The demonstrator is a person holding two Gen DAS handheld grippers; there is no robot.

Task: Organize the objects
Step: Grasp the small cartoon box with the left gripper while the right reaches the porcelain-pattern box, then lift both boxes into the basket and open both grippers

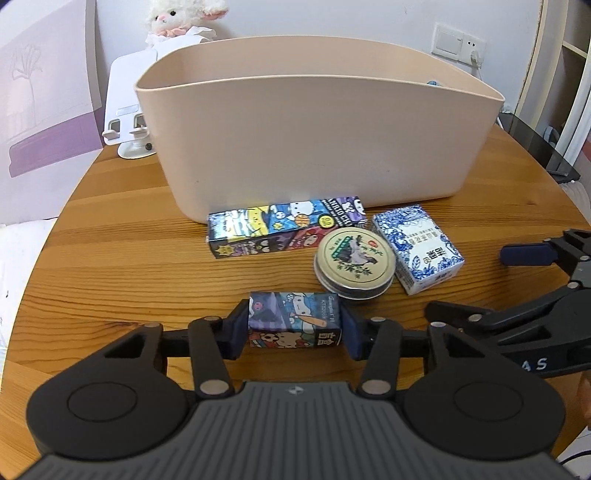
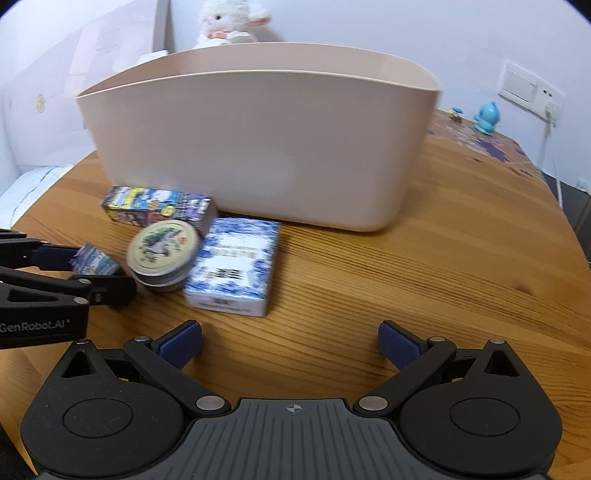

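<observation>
A small cartoon-printed box [image 1: 291,319] lies on the wooden table [image 1: 110,258], and my left gripper [image 1: 294,329] is shut on it, one blue pad pressed on each end. Just beyond it lie a round tin [image 1: 352,262], a blue-and-white box [image 1: 417,247] and a long cartoon box [image 1: 284,225], all in front of a beige tub [image 1: 314,129]. My right gripper [image 2: 290,345] hovers open over bare wood, nothing between its fingers, a short way in front of the blue-and-white box [image 2: 232,266]. The tin [image 2: 162,251] and the left gripper [image 2: 96,269] sit to its left. The tub's inside is hidden.
Behind the tub stand a white plush lamb [image 1: 177,18] and a white stand [image 1: 125,118]. A blue figurine [image 2: 485,116] sits at the table's back right near a wall socket [image 2: 532,90]. Bare wood spreads to the right of the boxes [image 2: 443,258].
</observation>
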